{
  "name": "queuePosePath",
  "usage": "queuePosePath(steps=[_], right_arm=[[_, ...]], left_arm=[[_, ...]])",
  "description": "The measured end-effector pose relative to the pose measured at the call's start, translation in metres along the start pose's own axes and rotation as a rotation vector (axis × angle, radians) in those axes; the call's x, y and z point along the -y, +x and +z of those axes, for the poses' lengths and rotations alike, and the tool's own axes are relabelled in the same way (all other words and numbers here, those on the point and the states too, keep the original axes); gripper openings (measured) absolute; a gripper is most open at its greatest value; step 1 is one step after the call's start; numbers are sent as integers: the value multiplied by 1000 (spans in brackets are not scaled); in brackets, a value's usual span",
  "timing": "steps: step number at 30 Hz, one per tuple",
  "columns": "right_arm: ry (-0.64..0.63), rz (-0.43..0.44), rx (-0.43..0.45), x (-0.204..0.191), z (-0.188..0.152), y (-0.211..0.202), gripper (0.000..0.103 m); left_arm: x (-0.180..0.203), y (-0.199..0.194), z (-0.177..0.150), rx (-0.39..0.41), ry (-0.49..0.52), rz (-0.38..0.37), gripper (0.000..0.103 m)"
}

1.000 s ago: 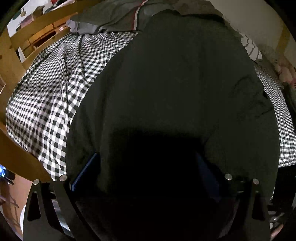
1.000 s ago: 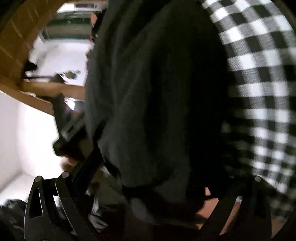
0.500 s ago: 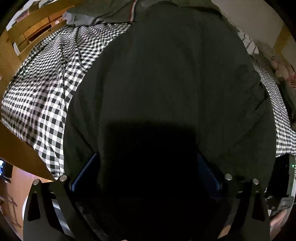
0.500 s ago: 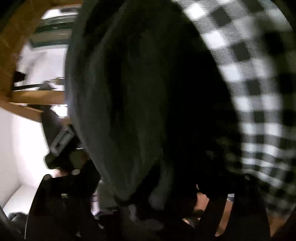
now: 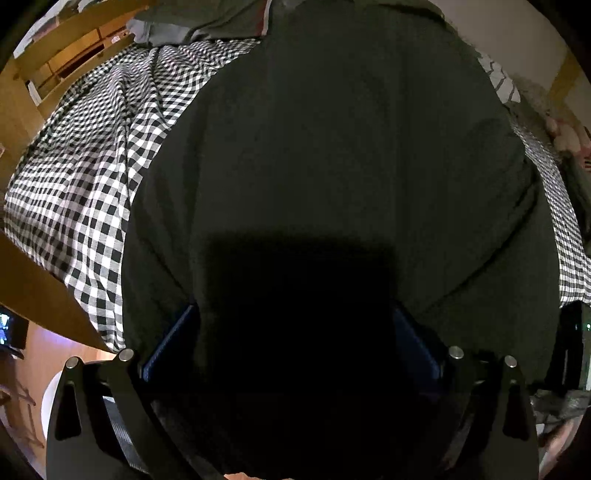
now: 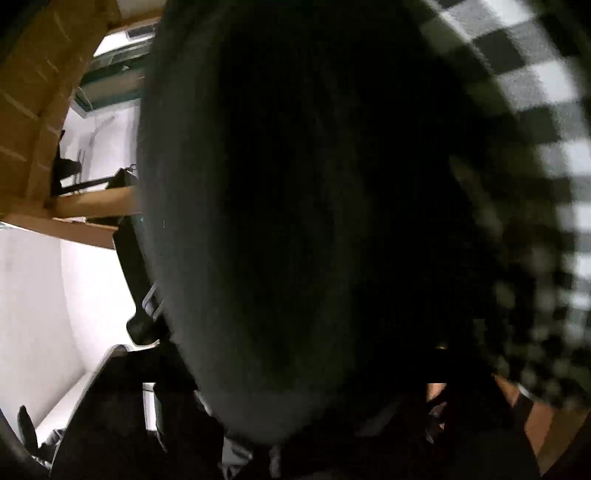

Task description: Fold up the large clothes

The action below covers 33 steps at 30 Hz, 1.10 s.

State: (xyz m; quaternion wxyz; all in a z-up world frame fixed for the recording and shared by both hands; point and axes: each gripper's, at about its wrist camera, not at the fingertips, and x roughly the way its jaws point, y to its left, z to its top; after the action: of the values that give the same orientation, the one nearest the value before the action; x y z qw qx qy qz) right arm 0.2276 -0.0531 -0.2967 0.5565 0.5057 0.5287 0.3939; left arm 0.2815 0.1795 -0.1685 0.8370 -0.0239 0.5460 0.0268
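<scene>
one large dark garment lies spread on the bed, over one black-and-white checked sheet, and it covers most of the left wrist view. the near edge of the garment runs down between the fingers of the left hand-held gripper. its two blue pads stand far apart, one at each side of the cloth, and i see no pad pressing on the fabric, so this one looks open with the hem lying loose between the fingers.

in the right wrist view the same dark cloth fills almost the whole picture, very close to the lens. the right hand-held gripper is closing its jaws at this moment, and the cloth is between them; the picture is too dark and blurred to show if the pads already press on it, so i cannot tell if the hold is made.

my judgement about progress: the folding is at an early step. the garment seems flat and smoothed, with no fold visible in it. what is left is to take the near edge with both sides, carry it over, and then fold again to a small packet.

at the far end of the bed one more pile of grey clothes waits, with a red and white stripe; how many pieces are in it i cannot count. one wooden bed frame goes around the mattress.
</scene>
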Motion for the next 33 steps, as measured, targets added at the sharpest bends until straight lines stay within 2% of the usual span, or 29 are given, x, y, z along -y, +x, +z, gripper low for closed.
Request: queuePosePath(steps=[1, 4, 8, 10, 14, 17, 20, 22, 24, 26, 27, 29, 31, 33], right_arm=[[-15, 40, -3, -3, -1, -2, 34], [-111, 46, -6, -24, -14, -16, 27], [-72, 58, 56, -18, -36, -60, 25], [-68, 55, 82, -19, -51, -84, 24], [-53, 39, 112, -19, -53, -116, 24], [-66, 34, 112, -15, -42, -133, 24], [-67, 25, 104, -39, -27, -105, 24], [-62, 23, 100, -40, -25, -102, 24], [-63, 23, 95, -41, -23, -95, 24], [-66, 26, 87, -41, -25, -93, 24], [-67, 28, 85, -42, -24, -91, 24], [-61, 30, 84, -46, -23, -85, 24], [-53, 35, 87, -45, -23, -83, 25], [-48, 36, 90, -45, -23, -82, 25]], left_arm=[[0, -1, 0, -3, -1, -3, 98], [-1, -4, -2, -12, -2, -27, 98], [10, -1, -10, -74, 13, -85, 98], [24, -3, -23, -121, 24, -130, 98], [24, -23, -45, -86, 1, -203, 97], [-5, -40, -62, -75, -80, -297, 98], [-40, -50, -76, -28, -165, -358, 97], [-74, -53, -90, 29, -301, -439, 97], [-101, -47, -101, 44, -447, -460, 97], [-119, -31, -108, -5, -551, -487, 97], [-123, -15, -113, -57, -585, -573, 97], [-118, 8, -118, -148, -621, -668, 97], [-105, 30, -117, -216, -612, -745, 97], [-85, 46, -112, -281, -560, -803, 97]])
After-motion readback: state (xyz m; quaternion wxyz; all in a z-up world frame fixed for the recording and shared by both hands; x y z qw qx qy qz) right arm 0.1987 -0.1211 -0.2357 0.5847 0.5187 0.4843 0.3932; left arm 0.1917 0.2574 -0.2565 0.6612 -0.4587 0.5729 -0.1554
